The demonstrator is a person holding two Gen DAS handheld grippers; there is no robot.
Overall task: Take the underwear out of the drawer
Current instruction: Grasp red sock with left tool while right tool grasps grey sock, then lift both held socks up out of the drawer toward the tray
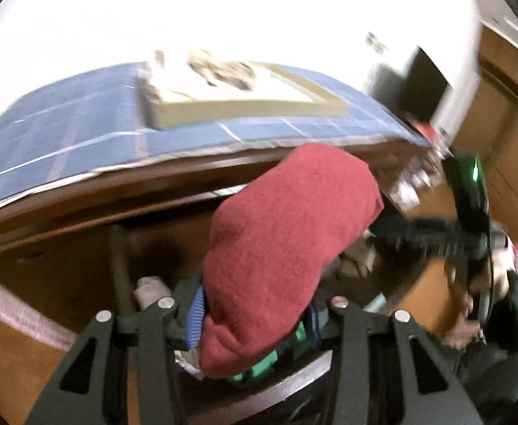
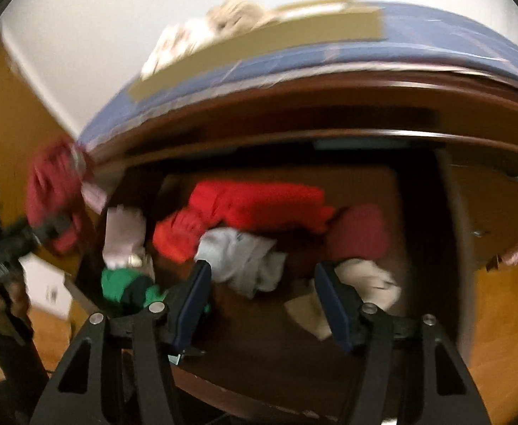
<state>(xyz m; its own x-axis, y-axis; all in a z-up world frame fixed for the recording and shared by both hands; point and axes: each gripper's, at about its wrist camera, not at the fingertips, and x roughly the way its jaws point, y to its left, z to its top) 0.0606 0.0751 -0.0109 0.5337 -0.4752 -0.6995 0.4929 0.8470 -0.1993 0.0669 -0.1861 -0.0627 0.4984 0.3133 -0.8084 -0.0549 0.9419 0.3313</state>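
Note:
In the left wrist view my left gripper (image 1: 255,322) is shut on a dark red piece of underwear (image 1: 283,248), which bulges up out of its blue pads (image 1: 193,318) above the open drawer (image 1: 82,276). The right wrist view shows this same red piece (image 2: 53,205) at the left, lifted beside the dresser edge. My right gripper (image 2: 264,283) stands open over the drawer (image 2: 276,393), its fingers either side of a grey garment (image 2: 245,262) without pressing on it. A bright red garment (image 2: 255,205), a maroon one (image 2: 361,233) and a beige one (image 2: 361,283) lie inside.
A blue checked cloth (image 1: 64,131) covers the dresser top, with a cardboard tray (image 1: 245,106) of light clothes on it. Green (image 2: 120,283) and pink (image 2: 122,233) garments lie at the drawer's left. A wooden floor (image 2: 500,318) and a white wall surround the dresser.

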